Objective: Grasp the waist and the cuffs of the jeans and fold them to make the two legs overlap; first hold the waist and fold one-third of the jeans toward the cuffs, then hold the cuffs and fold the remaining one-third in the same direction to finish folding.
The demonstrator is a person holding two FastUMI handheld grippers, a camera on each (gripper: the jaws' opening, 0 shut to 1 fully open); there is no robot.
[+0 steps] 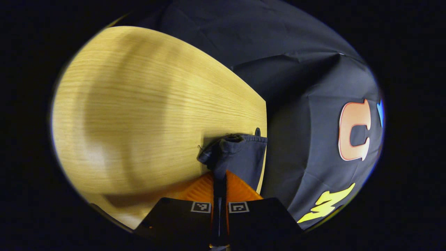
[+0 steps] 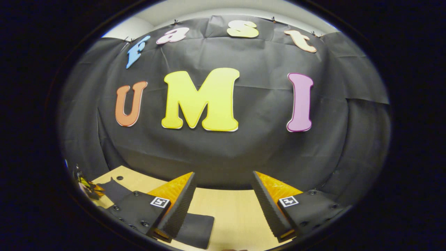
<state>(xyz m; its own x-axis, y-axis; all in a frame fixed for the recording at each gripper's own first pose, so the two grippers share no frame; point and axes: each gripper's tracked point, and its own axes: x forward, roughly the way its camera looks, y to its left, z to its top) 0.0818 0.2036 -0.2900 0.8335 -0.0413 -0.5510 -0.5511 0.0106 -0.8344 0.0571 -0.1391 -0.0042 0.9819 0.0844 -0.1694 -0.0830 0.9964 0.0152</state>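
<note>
In the left gripper view, the left gripper [image 1: 220, 181] has its fingers [image 1: 240, 190] pressed together on a bunched fold of the dark navy denim jeans [image 1: 237, 153], which rises from between them just beyond the tips (whether it is waist or cuff I cannot tell). The pinched cloth sits at the edge of the pale wood-grain table [image 1: 139, 104]. In the right gripper view, the right gripper [image 2: 223, 205] stands wide apart, holding nothing, above the table; a dark piece of the jeans lies flat just beside its left finger.
</note>
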